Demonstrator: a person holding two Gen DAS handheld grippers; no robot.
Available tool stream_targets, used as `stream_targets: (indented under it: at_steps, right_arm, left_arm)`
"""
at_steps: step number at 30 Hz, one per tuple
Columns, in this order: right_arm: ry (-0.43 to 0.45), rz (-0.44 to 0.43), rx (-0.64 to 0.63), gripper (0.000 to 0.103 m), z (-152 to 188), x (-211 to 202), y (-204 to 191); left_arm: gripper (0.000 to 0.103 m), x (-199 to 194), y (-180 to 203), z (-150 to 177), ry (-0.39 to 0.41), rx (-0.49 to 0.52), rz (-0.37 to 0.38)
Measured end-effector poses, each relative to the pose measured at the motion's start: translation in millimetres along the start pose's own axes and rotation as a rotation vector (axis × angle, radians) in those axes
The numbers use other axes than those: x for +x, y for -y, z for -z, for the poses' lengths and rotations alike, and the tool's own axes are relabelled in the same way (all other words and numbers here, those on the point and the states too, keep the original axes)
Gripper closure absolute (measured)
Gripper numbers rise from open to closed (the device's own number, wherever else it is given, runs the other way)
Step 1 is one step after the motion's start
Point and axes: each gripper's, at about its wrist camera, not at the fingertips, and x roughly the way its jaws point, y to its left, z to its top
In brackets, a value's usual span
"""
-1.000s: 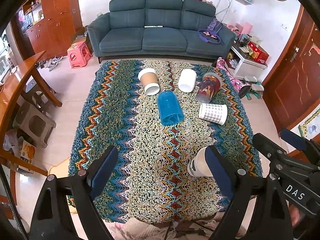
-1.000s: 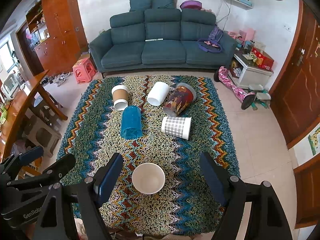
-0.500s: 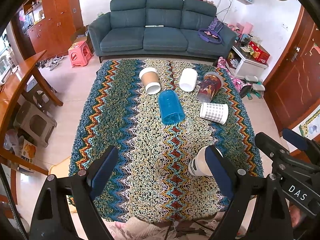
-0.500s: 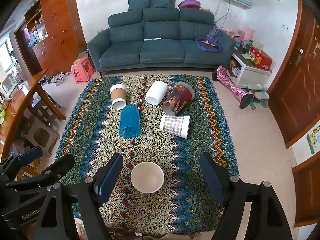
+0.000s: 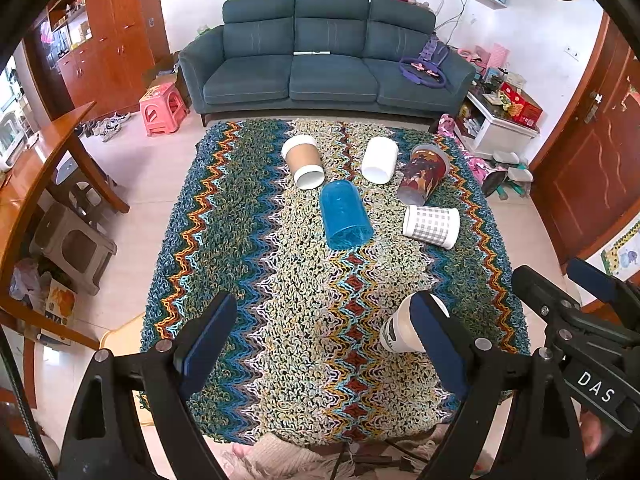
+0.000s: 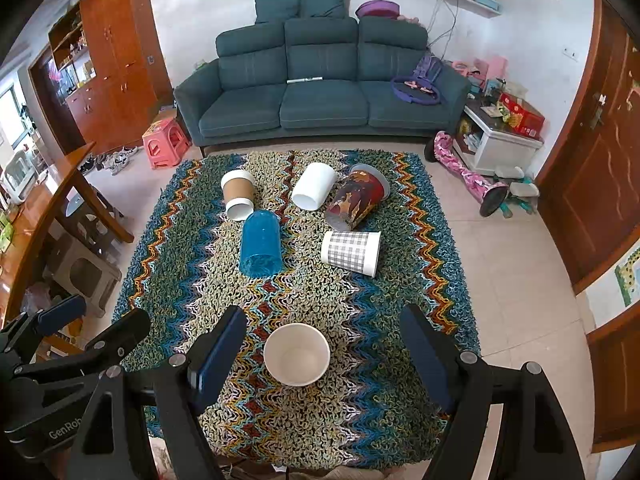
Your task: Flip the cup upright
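A white paper cup (image 6: 297, 354) stands upright on the knitted cloth (image 6: 320, 420), between the open fingers of my right gripper (image 6: 320, 354) and untouched. It also shows in the left wrist view (image 5: 402, 330), partly behind my left gripper's right finger (image 5: 438, 346). My left gripper (image 5: 320, 346) is open and empty. Further back, several cups lie on their sides: a blue one (image 6: 260, 244), a checked one (image 6: 352, 252), a brown-sleeved one (image 6: 238, 192), a white one (image 6: 314, 186) and a dark red patterned one (image 6: 356, 200).
The cloth covers a table whose front edge (image 6: 304, 472) is just below both grippers. A wooden table (image 6: 40, 216) and grey stool (image 6: 82, 272) stand to the left. A sofa (image 6: 320, 92) is behind, a wooden door (image 6: 592, 184) to the right.
Both grippers have drawn back slightly, so the cups sit a little further up in both views. Nothing was gripped or let go.
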Motion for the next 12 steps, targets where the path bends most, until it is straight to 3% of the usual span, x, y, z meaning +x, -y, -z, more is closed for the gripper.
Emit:
stream_targets:
  at_steps: [12]
  right_arm:
    - [0.0, -0.001, 0.0, 0.023, 0.2, 0.1, 0.1]
  left_arm:
    - [0.013, 0.5, -0.6, 0.1, -0.002, 0.0, -0.002]
